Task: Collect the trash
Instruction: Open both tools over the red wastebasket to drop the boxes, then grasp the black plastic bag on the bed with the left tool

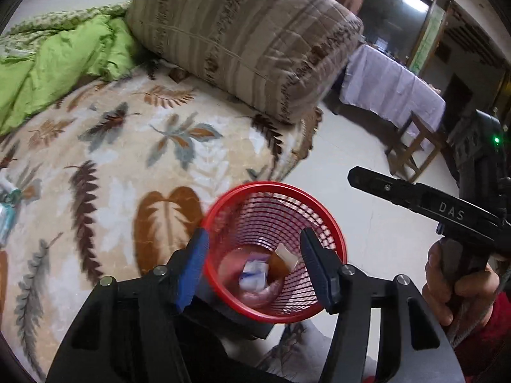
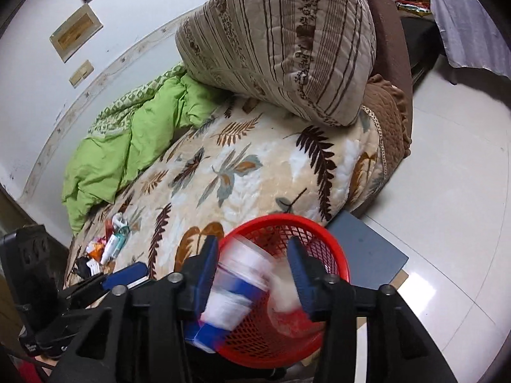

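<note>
Cup [image 2: 236,287] tilted, mouth toward basket [image 2: 332,249].

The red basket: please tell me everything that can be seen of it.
The red basket is round, of plastic mesh with a solid rim, and it narrows toward the bottom. It stands open beside the bed's leaf-patterned blanket; what it rests on is hidden. Inside lie a clear plastic bag, white-blue packaging and a small brown box. In the right wrist view a blurred white-blue cup is above its rim.
</note>
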`<state>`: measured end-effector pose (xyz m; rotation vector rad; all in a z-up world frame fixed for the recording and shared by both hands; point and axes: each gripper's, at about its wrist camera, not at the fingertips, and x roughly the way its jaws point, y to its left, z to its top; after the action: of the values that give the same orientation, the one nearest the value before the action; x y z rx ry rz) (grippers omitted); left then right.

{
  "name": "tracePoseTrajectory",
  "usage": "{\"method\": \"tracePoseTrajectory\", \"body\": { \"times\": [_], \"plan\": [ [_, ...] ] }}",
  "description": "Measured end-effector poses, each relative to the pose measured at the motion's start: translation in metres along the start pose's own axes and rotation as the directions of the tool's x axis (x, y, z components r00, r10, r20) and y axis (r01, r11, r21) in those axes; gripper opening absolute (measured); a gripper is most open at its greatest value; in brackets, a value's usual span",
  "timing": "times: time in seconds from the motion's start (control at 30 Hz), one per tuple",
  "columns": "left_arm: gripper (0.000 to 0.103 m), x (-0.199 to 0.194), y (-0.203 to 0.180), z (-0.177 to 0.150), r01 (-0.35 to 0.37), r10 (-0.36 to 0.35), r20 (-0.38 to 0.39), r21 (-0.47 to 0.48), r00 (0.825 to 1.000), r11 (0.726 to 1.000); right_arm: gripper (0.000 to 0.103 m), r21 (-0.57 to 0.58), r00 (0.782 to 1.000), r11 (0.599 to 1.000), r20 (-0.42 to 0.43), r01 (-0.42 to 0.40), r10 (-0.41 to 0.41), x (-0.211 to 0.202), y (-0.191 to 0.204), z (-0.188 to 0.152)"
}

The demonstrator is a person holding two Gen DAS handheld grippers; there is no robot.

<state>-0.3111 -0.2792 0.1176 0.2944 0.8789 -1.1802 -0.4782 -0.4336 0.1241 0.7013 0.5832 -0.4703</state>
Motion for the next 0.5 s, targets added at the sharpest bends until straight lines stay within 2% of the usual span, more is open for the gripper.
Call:
{"method": "tracePoseTrajectory", "body": {
  "times": [0.13,0.27,0.43,0.5],
  "plan": [
    [0.065,-0.031,0.029,-0.006,-0.060,0.063,0.056,-0.060,0.996,0.996,0.049,-0.054,0.998,0.997,-0.009,-0.055,0.055,0.010,0.025,0.004],
    [0.067,-0.066,0.064,-0.015,-0.167,0.179,0.106,-0.114,0.978,0.979,0.049,-0.139,0.991,0.982,-0.060,-0.126,0.118,0.032,0.069,0.002],
    [0.068,-0.103,0.122,-0.032,-0.272,0.303,0.115,-0.226,0.946,0.935,0.050,-0.255,0.967,0.936,-0.141,-0.242,0.212,0.066,0.144,-0.006],
    [0.068,-0.115,0.145,-0.041,-0.295,0.336,0.112,-0.275,0.935,0.915,0.055,-0.285,0.955,0.917,-0.175,-0.281,0.238,0.081,0.172,-0.011]
  ]
}}
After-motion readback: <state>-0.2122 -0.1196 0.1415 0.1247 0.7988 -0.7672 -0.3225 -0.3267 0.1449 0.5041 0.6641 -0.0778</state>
